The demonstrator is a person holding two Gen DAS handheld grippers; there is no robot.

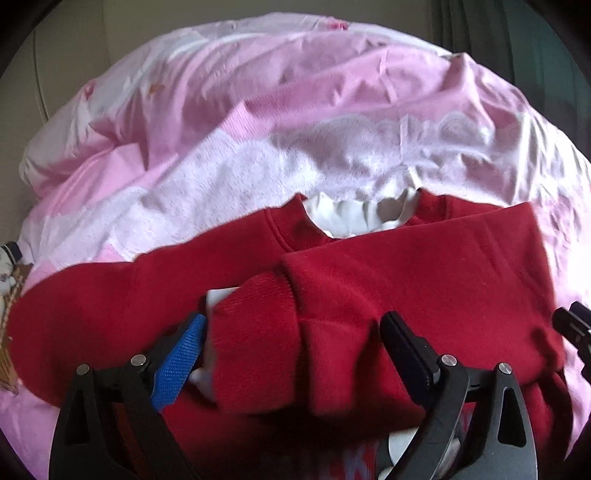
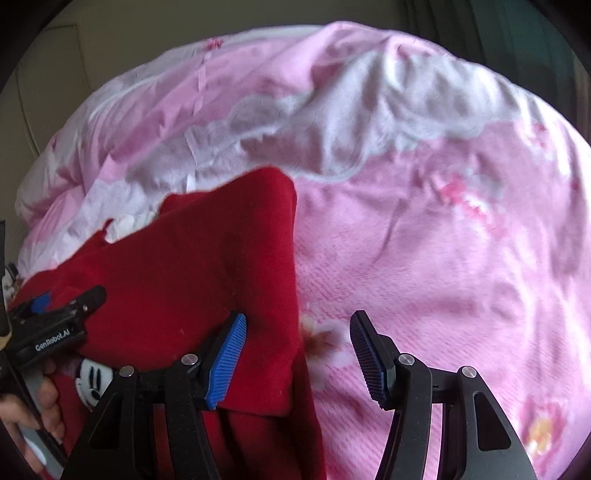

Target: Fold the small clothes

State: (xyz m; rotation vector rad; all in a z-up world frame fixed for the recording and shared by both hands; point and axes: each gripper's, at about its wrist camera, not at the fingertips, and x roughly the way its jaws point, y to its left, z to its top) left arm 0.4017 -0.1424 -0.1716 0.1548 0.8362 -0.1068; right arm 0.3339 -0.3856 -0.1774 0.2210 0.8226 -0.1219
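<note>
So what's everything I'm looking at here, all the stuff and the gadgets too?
sweatshirt: one, dark red, lying on the bed, one sleeve folded across its front; a cartoon mouse face shows near its lower part in the right wrist view.
white collar: one, white, frilled, at the sweatshirt's neck.
quilt: one, pink and white with flowers, rumpled, under the sweatshirt.
curtain: dark green, far right background.
left claw: one, black with blue pad, open, over the folded sleeve's cuff.
right claw: one, black with blue pads, open, at the sweatshirt's right edge.
person's hand: one, holding the left claw's handle.
</note>
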